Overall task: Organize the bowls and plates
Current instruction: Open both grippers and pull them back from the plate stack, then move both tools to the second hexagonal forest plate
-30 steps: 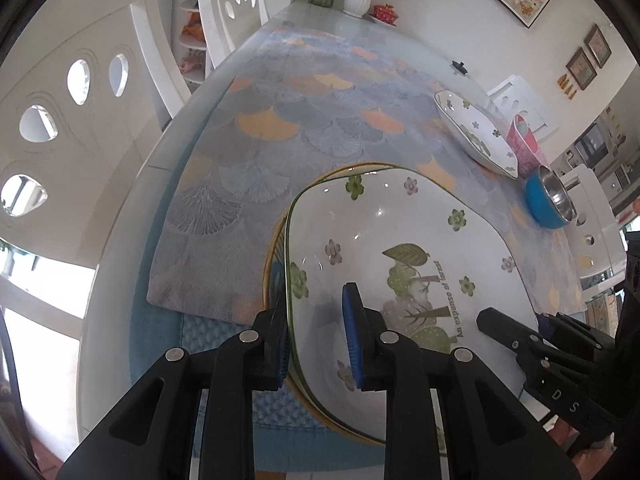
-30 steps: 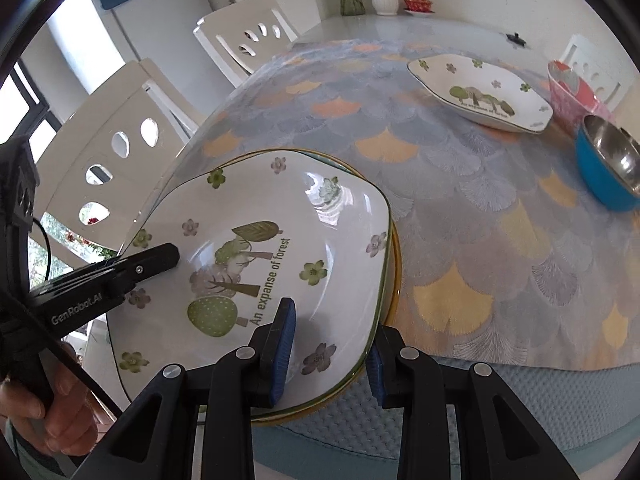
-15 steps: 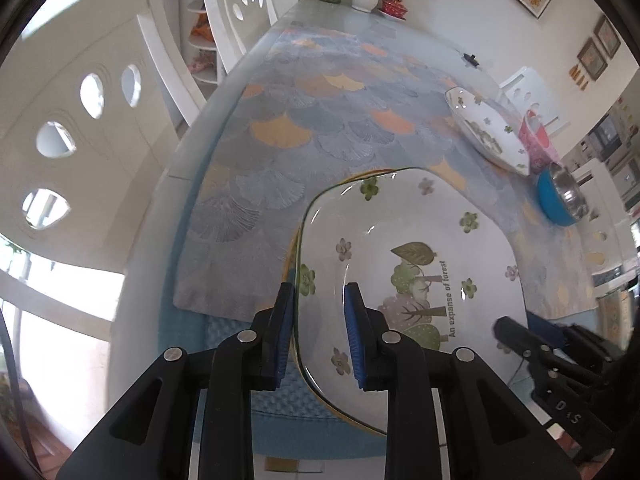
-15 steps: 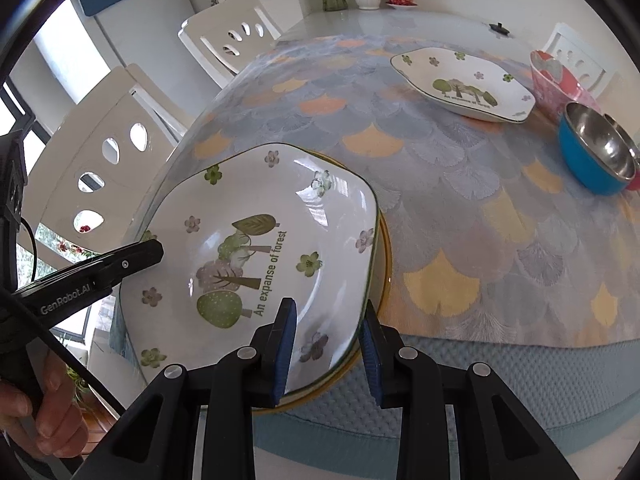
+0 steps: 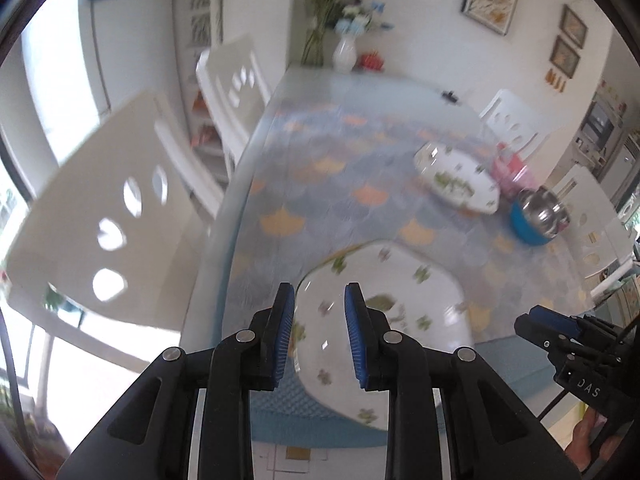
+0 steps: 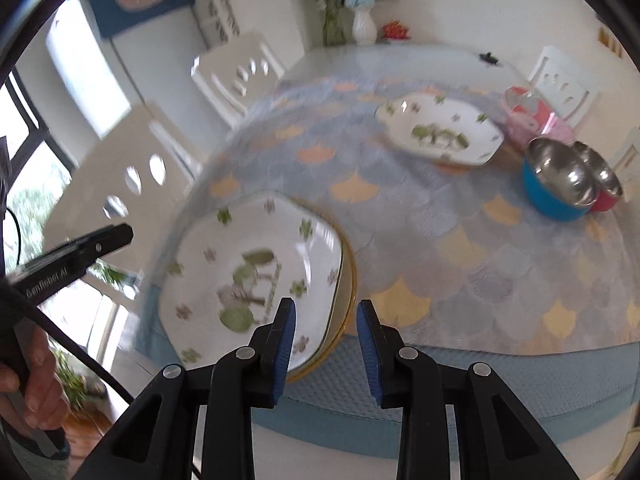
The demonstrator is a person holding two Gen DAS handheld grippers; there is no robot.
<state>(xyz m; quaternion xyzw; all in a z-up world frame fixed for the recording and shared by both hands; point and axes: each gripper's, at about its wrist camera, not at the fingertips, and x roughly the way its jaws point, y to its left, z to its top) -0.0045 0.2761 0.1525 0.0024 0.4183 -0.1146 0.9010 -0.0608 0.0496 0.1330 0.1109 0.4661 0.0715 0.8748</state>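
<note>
A white square plate with a tree print [image 6: 256, 276] lies stacked on a yellow-rimmed plate [image 6: 347, 280] at the table's near left edge; it also shows in the left wrist view [image 5: 392, 312]. My left gripper [image 5: 320, 332] is open, lifted back above the plate's near left rim. My right gripper [image 6: 326, 346] is open, above the stack's near right corner. A second tree-print plate [image 6: 440, 132] lies farther right, also seen in the left wrist view [image 5: 456, 180]. Both views are blurred.
A pink bowl [image 6: 532, 116], a blue steel-lined bowl [image 6: 560, 184] and a red steel-lined bowl [image 6: 604, 188] stand at the right. White chairs [image 5: 120, 208] line the left side. A vase of flowers [image 6: 364, 24] stands at the far end.
Both grippers have opened and pulled back and up from the near plate stack, which stays on the table. The views now tilt up toward the room.
</note>
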